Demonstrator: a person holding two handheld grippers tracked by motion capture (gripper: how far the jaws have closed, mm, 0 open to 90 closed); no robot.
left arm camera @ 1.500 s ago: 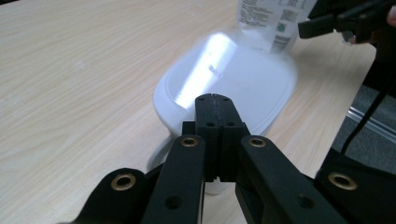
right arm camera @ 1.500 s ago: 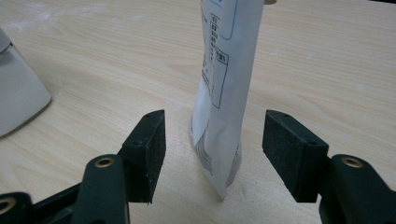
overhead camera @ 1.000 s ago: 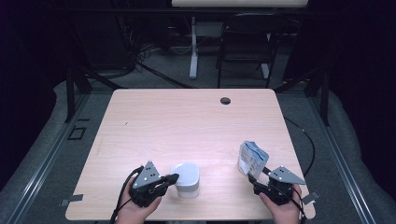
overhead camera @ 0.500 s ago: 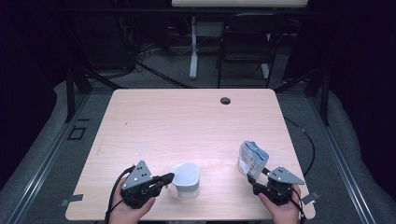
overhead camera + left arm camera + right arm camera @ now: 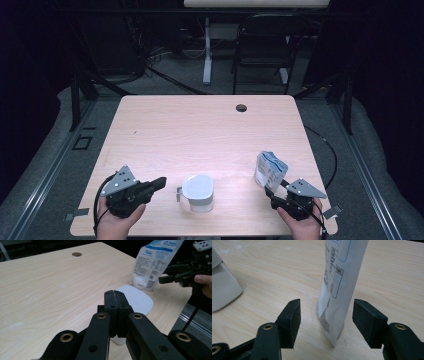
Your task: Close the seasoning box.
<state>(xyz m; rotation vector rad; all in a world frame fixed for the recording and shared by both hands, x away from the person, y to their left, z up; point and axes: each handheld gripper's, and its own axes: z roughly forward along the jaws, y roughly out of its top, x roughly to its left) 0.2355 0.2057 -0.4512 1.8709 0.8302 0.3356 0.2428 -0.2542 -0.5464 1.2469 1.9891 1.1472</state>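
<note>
Right claw (image 5: 325, 322): jaws spread wide, nothing gripped. The white pouch (image 5: 337, 287) stands upright between them without touching either pad; its lower edge sits nearer the right-hand pad in the right gripper view. Long axis of the pouch is vertical, its thin edge turned toward the claw, so the pads face its two broad faces. A straight close should catch it low on the body.

Pouch location: on the bench (image 5: 200, 130) near the front right corner, just ahead of the right claw (image 5: 274, 189) in the high view.

Left claw (image 5: 114, 296): jaws fully together, holding nothing. It points toward the white lidded container (image 5: 198, 191), which sits near the front edge, about mid-width, well apart from the pouch. The claw tips are just short of the container's small side handle, not touching.

Nearer hand for the pouch: the right, plainly.

Writing: pouch (image 5: 156, 263) carries a blue band at the top and blocks of small printed text with a square code; none is legible. No brand readable on the container (image 5: 136, 298).
</note>
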